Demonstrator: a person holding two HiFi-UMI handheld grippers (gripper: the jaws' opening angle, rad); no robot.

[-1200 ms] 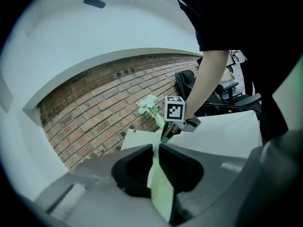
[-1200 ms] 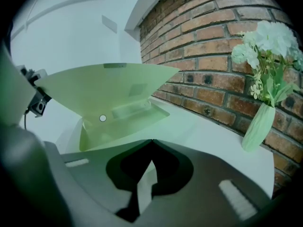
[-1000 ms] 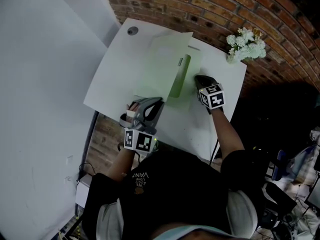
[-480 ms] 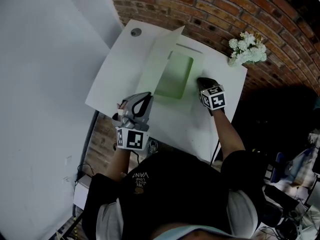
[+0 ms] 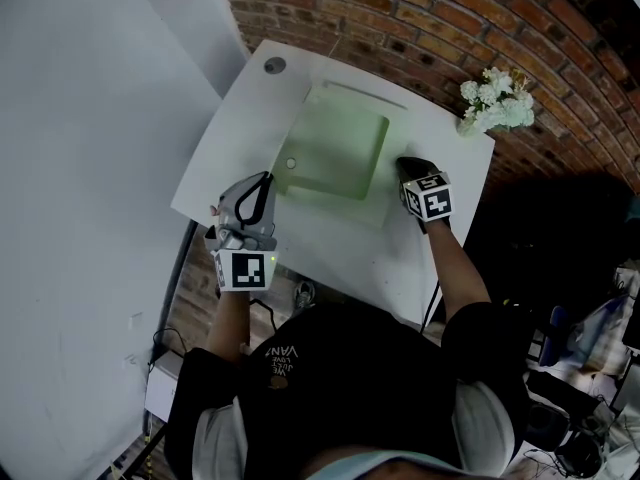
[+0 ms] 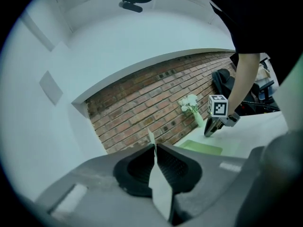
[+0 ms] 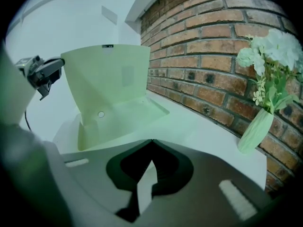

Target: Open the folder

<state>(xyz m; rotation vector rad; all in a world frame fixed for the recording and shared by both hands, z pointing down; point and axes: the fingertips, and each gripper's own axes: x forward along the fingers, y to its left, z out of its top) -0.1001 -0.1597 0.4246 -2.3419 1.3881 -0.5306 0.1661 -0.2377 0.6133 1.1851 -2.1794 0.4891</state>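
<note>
Items I logged from the remote station:

1. Folder (image 5: 345, 148), pale green, lay on the white table (image 5: 330, 238) near the brick wall (image 5: 400, 8). Its cover (image 5: 298, 138) was lifted at the left side.
2. Left gripper (image 5: 266, 180): its jaws were clamped on the free edge of the cover. Only the left gripper view proved this, with a thin pale sheet pinched between the dark pads (image 6: 173, 167) and running out above and below them. In the head view I saw only the gripper at the cover's left edge.
3. Right gripper (image 5: 402, 163): jaws together, tips meeting, nothing between them in its own view. The head view put its tip just beside the folder's right edge, down at the table. The left gripper view showed it from the side, angled down.
4. The right gripper view alone showed the cover's inner face standing nearly upright. It had a small round hole (image 7: 101, 114) low near the fold.
5. Flowers (image 5: 495, 98) in a pale green vase (image 7: 253, 131) stood at the table's far right corner. The vase showed clearly only in the right gripper view.
6. Writing:
   - A small dark label (image 7: 108, 46) at the cover's top edge was too small to read.
   - Pale print (image 5: 282, 353) on the person's dark shirt was not legible to me.
   - The marker cubes (image 5: 245, 270) carried black-and-white squares and no text.
</note>
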